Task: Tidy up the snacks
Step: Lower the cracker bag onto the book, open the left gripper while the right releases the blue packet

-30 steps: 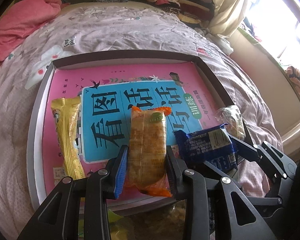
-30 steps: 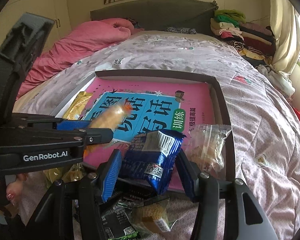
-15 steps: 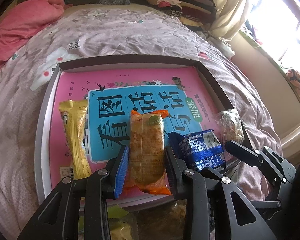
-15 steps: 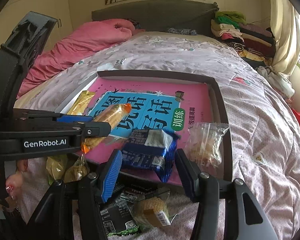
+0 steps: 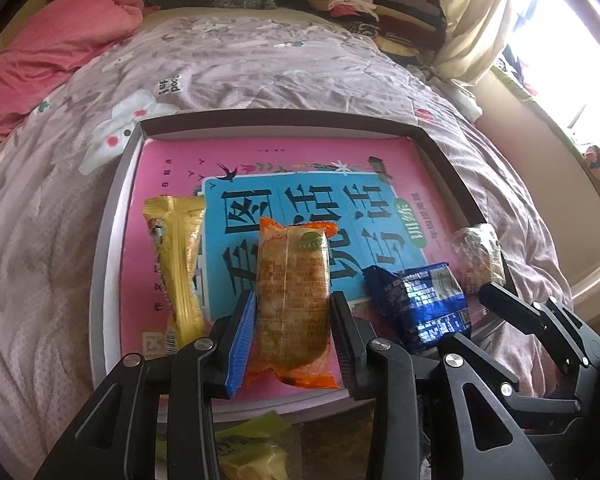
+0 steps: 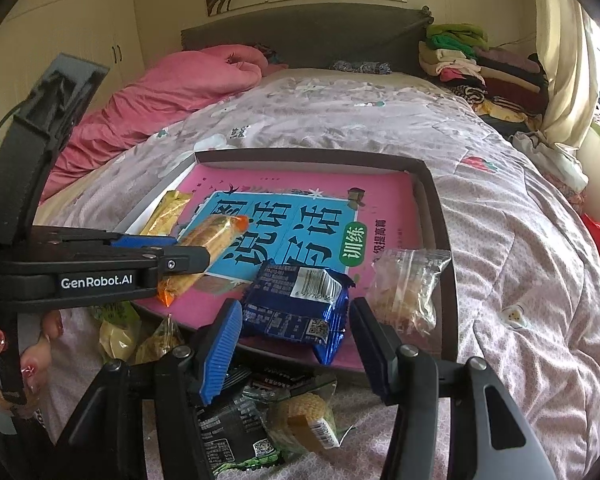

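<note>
A shallow box (image 5: 108, 216) (image 6: 440, 208) with a pink and blue book lining it lies on the bed. My left gripper (image 5: 292, 320) is shut on an orange snack pack (image 5: 292, 288) (image 6: 208, 240), held just above the box's near edge. My right gripper (image 6: 296, 332) is open; the blue snack pack (image 6: 296, 300) (image 5: 420, 304) lies in the box between and just beyond its fingers. A yellow snack bar (image 5: 178, 264) (image 6: 166, 212) lies at the box's left. A clear cookie bag (image 6: 408, 292) (image 5: 476, 256) rests on the right rim.
Loose snacks lie on the quilt in front of the box: a black and green pack (image 6: 232, 436), a round yellow pastry (image 6: 304, 416) and greenish-yellow packs (image 6: 116, 328) (image 5: 244, 448). A pink duvet (image 6: 160, 96) lies far left, folded clothes (image 6: 480, 68) far right.
My right gripper let go of the blue pack, which now lies in the box, and drew back a little. My left gripper moved slightly nearer the box with the orange pack.
</note>
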